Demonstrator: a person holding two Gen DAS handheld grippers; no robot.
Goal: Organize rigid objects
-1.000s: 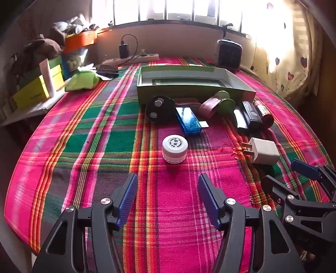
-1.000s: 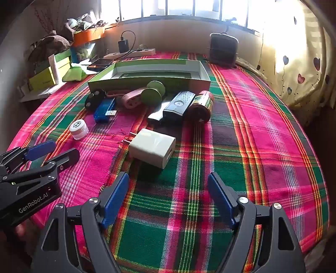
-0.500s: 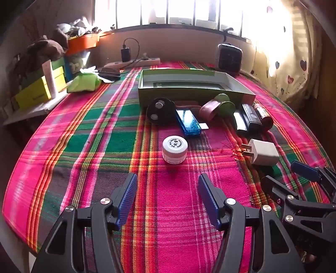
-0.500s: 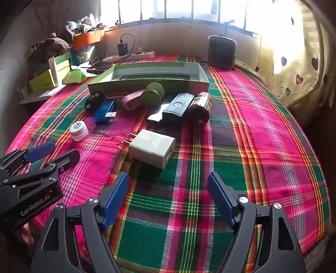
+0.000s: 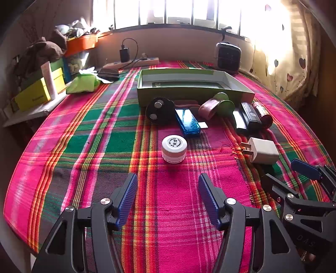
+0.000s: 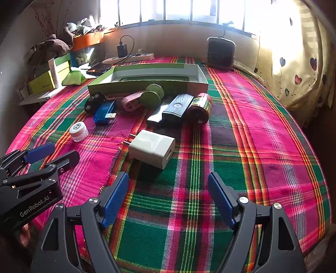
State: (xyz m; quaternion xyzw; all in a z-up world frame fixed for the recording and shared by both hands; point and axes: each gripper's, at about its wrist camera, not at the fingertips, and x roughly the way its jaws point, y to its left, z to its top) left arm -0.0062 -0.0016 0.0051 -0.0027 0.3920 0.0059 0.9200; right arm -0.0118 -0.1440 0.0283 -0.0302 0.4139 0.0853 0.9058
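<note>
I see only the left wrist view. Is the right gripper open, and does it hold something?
Observer: The right gripper is open and empty, with the white charger just ahead.
Operator: Where does the charger's port face look?
Observer: Toward the right gripper; the prongs point away from it.
Operator: What is the cylinder beside the black device?
Observer: It lies on its side and wears a green and gold label.

Window (image 5: 189, 10) backlight blown out (fisheye-warped edges).
</note>
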